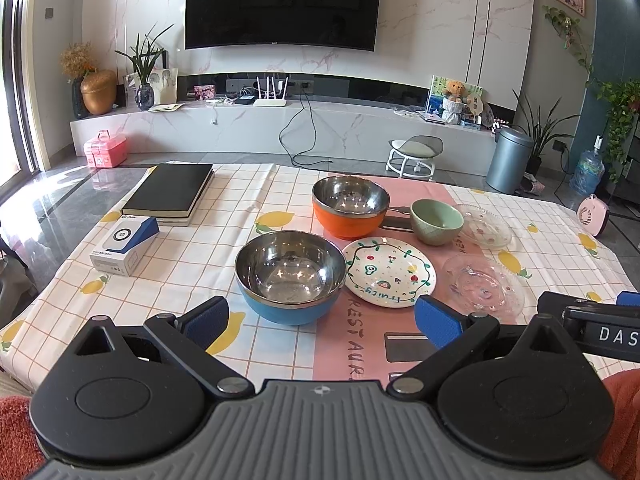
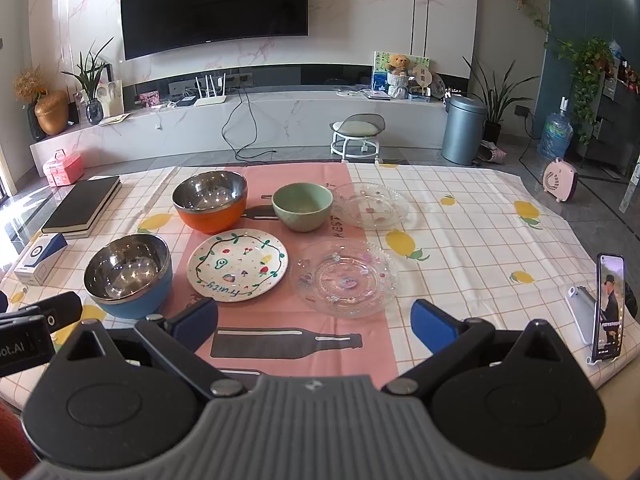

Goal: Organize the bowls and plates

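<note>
Both hand-held grippers: left (image 1: pixel 320 320) wide, right (image 2: pixel 316 322) wide, empty | Risk: near clear glass plate (image 2: pixel 346 278) is thin and slippery, could slide or crack if pinched.

- My left gripper (image 1: pixel 322 318) hovers level, jaws spread wide, nothing between the blue pads (image 1: pixel 434 322).
- My right gripper (image 2: pixel 316 322) sits just beside it, equally wide, empty.

On my table, two steel-lined bowls, one blue (image 2: pixel 128 276), one orange (image 2: pixel 210 202), one green ceramic bowl (image 2: pixel 302 206), one painted white plate (image 2: pixel 237 266), two clear glass plates (image 2: pixel 346 278) (image 2: pixel 372 205).
</note>
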Motion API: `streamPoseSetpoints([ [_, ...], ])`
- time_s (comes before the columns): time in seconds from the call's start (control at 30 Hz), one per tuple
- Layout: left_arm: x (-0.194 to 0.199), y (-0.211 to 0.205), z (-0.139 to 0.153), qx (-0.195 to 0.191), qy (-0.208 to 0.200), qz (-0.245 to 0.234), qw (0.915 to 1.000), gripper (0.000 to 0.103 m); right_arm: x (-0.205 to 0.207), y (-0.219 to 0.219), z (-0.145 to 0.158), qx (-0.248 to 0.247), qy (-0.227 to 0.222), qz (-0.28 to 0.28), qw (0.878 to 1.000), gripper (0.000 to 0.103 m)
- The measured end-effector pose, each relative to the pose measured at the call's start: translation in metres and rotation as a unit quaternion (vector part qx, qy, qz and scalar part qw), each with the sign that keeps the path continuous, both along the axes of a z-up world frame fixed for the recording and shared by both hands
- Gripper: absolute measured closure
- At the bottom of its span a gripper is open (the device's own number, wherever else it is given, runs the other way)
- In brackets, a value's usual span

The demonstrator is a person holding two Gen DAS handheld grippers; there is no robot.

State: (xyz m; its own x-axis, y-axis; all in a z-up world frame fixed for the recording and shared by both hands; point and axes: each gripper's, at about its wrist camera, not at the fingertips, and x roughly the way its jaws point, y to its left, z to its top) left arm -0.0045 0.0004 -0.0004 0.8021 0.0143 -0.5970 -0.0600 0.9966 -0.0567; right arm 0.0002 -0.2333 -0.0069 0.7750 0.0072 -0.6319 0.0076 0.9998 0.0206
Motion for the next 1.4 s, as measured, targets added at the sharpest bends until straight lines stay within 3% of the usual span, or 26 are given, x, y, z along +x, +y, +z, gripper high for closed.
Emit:
streamPoseSetpoints([
  [1.4,-0.004,0.0034,-0.0069,-0.005,0.015,0.004,0.9999,0.0,-0.0007,0.0082,0.0013,-0.007,0.005,0.016,1.0,0.003],
])
